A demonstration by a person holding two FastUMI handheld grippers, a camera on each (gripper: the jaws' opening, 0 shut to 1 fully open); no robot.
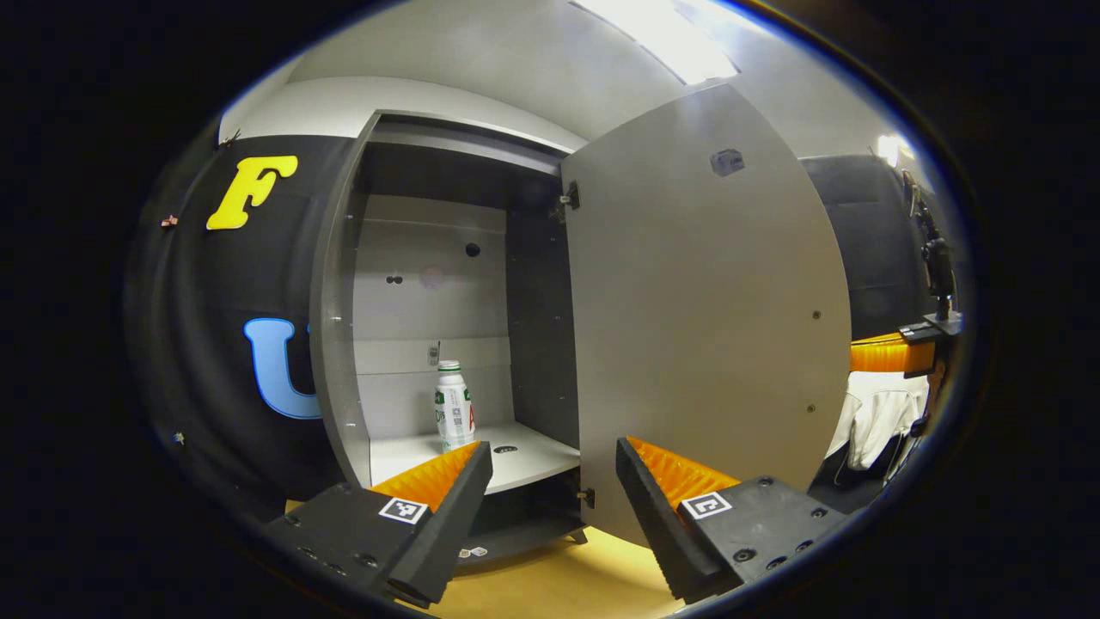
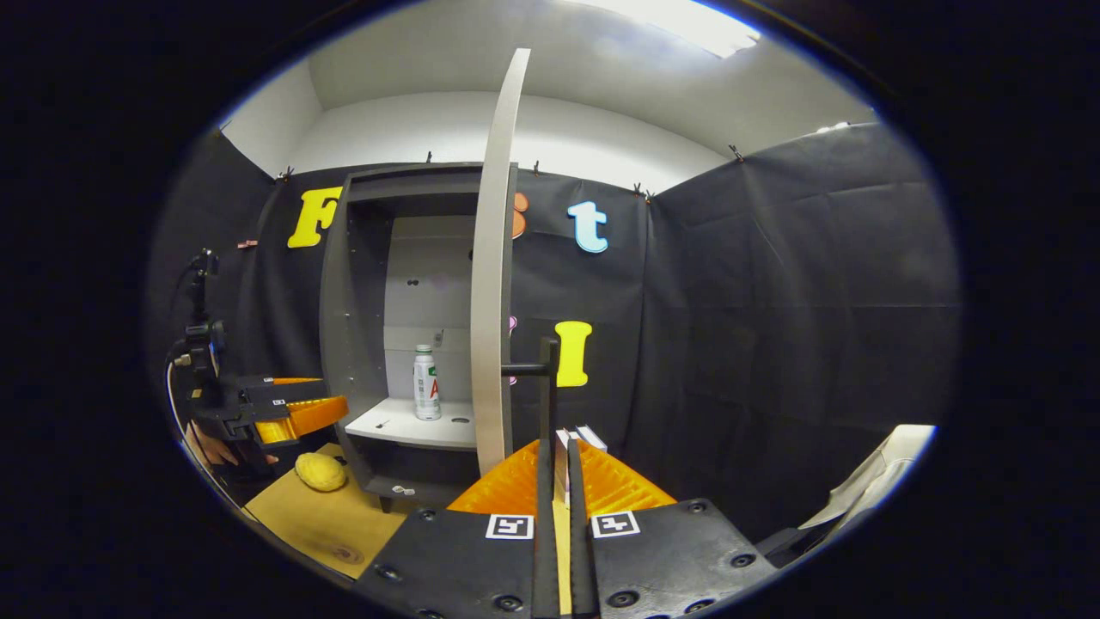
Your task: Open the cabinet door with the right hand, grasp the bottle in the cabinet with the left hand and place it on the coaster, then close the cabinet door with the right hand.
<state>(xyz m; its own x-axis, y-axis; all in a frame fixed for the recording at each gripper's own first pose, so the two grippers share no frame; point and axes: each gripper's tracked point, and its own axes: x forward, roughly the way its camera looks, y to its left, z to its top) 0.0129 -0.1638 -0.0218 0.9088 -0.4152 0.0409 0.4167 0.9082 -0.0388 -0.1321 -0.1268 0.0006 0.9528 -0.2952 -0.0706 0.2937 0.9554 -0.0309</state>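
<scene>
Now cabinet door (image 1: 705, 301) open; right gripper (image 2: 557, 464) jaws clamped on door handle (image 2: 545, 378). Left gripper (image 1: 554, 481) jaws wide, facing bottle (image 1: 453, 406) upright on shelf (image 1: 533, 460).

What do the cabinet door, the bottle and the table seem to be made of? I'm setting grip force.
Cabinet door: likely laminated board, matte grey; flat, even face with a pale edge in the right gripper view.
Bottle: probably plastic, white with a printed label and white cap; could be otherwise.
Table: wood or wood-look board, yellowish with a knot-like mark.
</scene>
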